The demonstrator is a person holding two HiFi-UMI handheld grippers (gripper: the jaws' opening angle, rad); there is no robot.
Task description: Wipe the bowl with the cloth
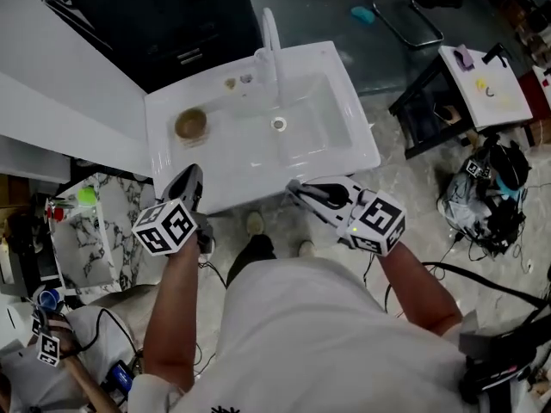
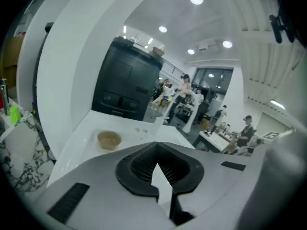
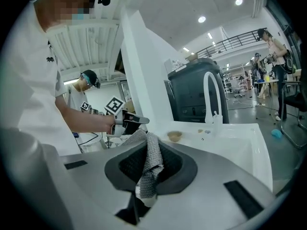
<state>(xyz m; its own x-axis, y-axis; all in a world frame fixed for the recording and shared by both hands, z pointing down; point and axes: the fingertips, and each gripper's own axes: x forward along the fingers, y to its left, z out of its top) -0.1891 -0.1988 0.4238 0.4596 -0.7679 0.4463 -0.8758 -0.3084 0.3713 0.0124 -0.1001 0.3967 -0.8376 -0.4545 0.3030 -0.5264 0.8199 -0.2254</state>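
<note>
A small brown bowl (image 1: 190, 124) (image 2: 109, 139) (image 3: 174, 136) stands on the white sink unit's flat left side (image 1: 172, 157), apart from both grippers. My left gripper (image 1: 191, 175) (image 2: 157, 150) is shut with nothing in it, held in the air before the unit's front edge, just short of the bowl. It also shows in the right gripper view as the left gripper (image 3: 130, 122). My right gripper (image 1: 298, 190) (image 3: 146, 150) is shut on a grey knitted cloth (image 3: 150, 163), which hangs in a fold between its jaws. It hovers at the front edge near the basin.
A white faucet (image 1: 271, 46) rises behind the basin (image 1: 314, 136), whose drain (image 1: 278, 124) is at its middle. A black cabinet (image 1: 164, 15) stands behind the unit. A marbled side table (image 1: 99, 231) is at the left, and a white-topped table (image 1: 482, 84) and floor cables (image 1: 482, 196) are at the right.
</note>
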